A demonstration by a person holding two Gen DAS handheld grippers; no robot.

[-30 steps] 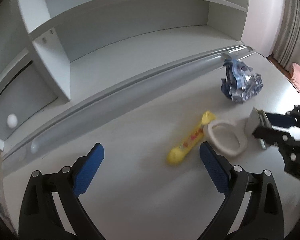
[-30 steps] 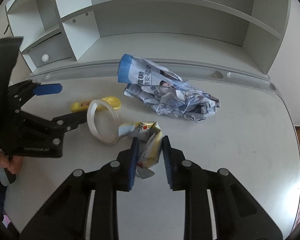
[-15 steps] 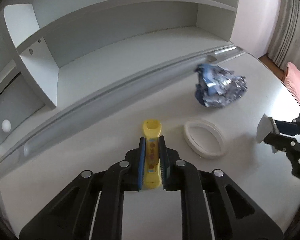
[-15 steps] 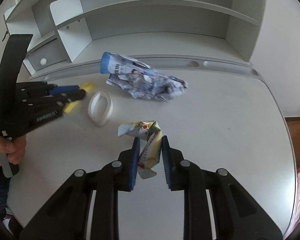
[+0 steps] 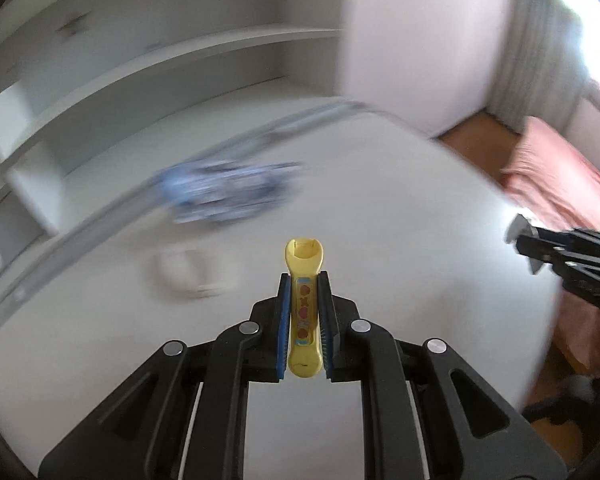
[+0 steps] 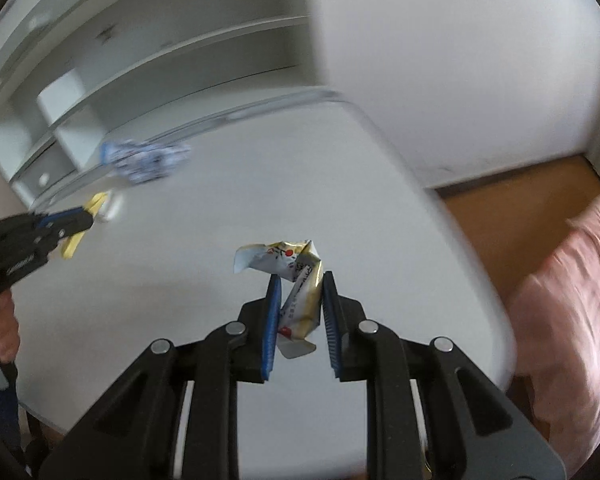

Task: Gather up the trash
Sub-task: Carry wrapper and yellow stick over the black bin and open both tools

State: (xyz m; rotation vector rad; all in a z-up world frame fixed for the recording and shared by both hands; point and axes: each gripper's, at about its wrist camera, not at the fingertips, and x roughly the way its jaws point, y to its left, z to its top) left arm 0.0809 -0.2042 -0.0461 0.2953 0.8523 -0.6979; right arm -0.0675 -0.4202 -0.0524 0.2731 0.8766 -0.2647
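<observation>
My left gripper (image 5: 304,280) is shut on a yellow plastic stick (image 5: 303,304) with red marks, held above the white desk (image 5: 380,240). My right gripper (image 6: 298,280) is shut on a crumpled white-and-gold wrapper (image 6: 296,276), also off the desk. The right gripper (image 5: 518,238) shows at the right edge of the left wrist view, and the left gripper (image 6: 90,216) with the yellow stick (image 6: 76,240) shows at the left of the right wrist view. A crumpled blue-and-white paper (image 5: 224,192) and a white ring (image 5: 188,272) lie blurred on the desk.
White shelving (image 5: 160,80) rises behind the desk past a grey groove (image 5: 100,216). The desk's right edge drops to a wooden floor (image 6: 512,200) and a pink bed (image 5: 560,176). A hand (image 6: 0,328) grips the left tool's handle.
The left gripper closed on the yellow stick and lifted it. Both grippers have swung to the right across the desk, so the paper and ring now lie further left, blurred.
</observation>
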